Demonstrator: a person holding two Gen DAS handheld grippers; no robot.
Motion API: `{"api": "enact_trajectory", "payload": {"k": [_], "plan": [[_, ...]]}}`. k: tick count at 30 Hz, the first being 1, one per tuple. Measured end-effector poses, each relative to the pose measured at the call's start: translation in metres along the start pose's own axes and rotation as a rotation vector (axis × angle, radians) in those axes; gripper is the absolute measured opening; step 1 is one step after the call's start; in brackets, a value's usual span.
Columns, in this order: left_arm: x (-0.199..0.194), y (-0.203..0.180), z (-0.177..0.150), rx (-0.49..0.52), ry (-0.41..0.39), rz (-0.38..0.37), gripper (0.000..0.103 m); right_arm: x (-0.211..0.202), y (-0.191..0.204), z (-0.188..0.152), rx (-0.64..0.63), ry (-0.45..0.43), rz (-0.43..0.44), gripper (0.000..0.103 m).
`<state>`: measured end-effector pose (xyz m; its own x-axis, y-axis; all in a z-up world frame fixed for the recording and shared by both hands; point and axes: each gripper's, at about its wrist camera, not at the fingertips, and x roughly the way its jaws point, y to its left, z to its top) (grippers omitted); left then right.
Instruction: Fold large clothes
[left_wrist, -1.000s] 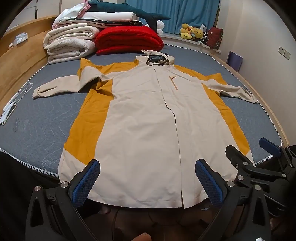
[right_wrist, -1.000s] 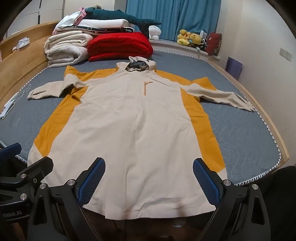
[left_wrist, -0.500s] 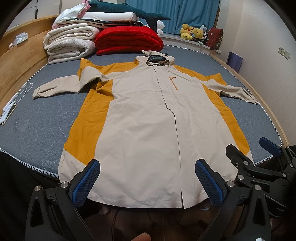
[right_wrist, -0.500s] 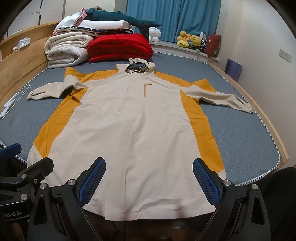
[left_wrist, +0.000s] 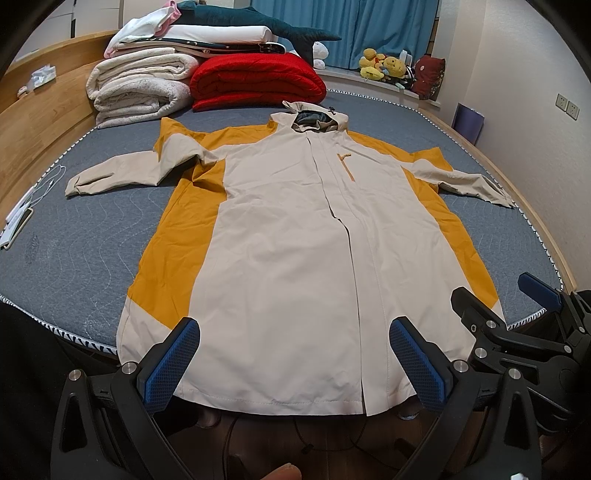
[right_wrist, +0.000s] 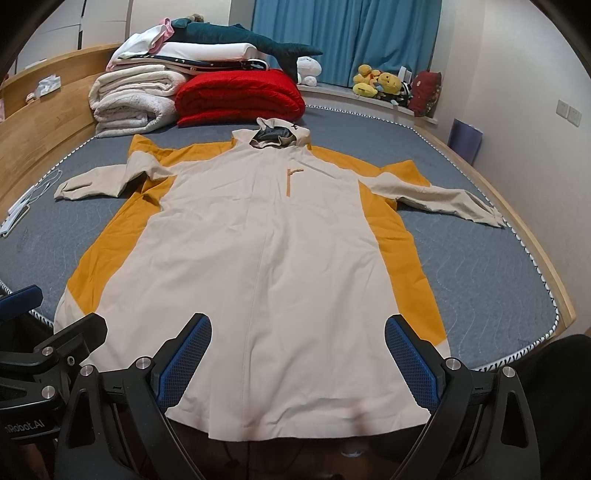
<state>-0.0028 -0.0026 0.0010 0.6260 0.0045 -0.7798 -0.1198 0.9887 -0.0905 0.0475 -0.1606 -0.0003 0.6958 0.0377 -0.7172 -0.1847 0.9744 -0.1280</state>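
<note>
Both claws, left gripper (left_wrist: 295, 363) and right gripper (right_wrist: 297, 356), gape wide, empty, over the beige-and-mustard hooded fabric coat's (left_wrist: 295, 236) hem at the grey quilted mattress's (left_wrist: 74, 243) near edge; slick cloth may slip, skewing folds.

Both grippers: black plastic frames w/ silver screws; fingers (left_wrist: 171, 363) have blue textured pads (right_wrist: 413, 363); "Robot.AI" lettering.

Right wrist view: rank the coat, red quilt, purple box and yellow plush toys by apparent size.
1. coat
2. red quilt
3. purple box and yellow plush toys: look alike, both far and small, so unranked.
</note>
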Motion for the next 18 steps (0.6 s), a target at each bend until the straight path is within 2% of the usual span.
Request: {"api": "enact_trajectory", "payload": {"k": [13,18], "plan": [[-0.002,-0.001,0.004,-0.004,-0.003,0.0,0.103,-0.001,-0.002,0.007,0.009,-0.006,0.004,0.095],[-0.016,0.001,0.016,0.008,-0.048,-0.009,0.102,-0.007,-0.002,0.016,0.012,-0.033,0.011,0.095]]}}
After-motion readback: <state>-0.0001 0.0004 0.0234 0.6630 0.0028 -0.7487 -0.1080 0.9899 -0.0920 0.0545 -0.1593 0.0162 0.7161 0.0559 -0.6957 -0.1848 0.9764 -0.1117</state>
